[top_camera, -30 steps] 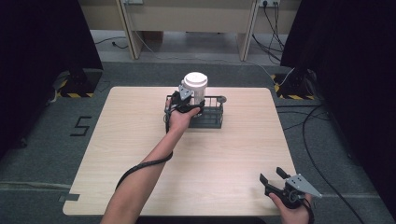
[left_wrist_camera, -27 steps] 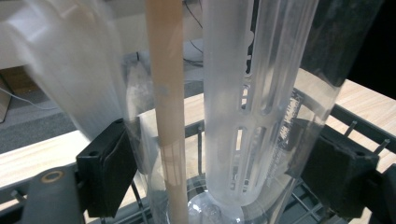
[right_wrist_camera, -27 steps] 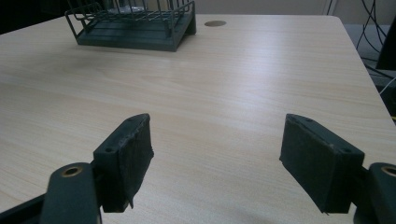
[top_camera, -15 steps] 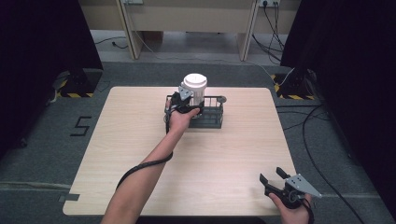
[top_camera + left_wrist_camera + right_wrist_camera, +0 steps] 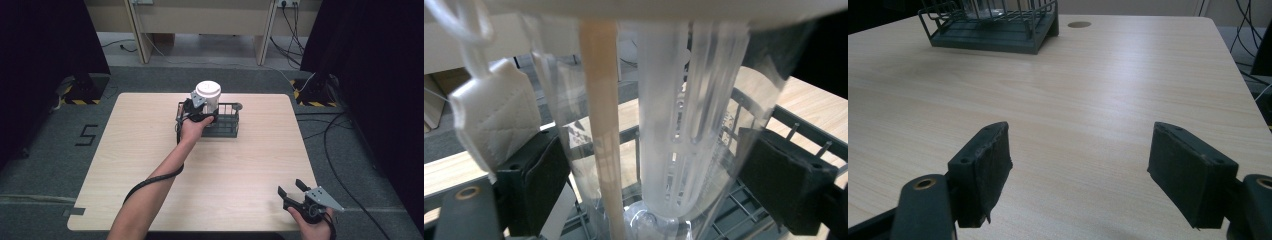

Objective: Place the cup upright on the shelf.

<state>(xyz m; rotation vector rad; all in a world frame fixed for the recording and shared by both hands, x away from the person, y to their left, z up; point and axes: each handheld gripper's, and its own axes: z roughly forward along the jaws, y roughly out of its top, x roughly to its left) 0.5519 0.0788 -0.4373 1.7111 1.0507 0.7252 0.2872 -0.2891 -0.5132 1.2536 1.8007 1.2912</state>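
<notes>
My left gripper (image 5: 200, 106) clasps the clear cup (image 5: 674, 125) at mid-wall as it stands in the rack (image 5: 227, 128) near the desk's (image 5: 150, 150) far edge. It's probably thin, slick plastic, so squeeze gently. My right gripper (image 5: 1080, 170) waits, jaws spread, at the near right corner.

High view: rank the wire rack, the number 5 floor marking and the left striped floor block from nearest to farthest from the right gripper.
From the right gripper:
1. Wire rack, table's far middle.
2. Number 5 floor marking, on the floor left of the table.
3. Left striped floor block, far left corner.
</notes>
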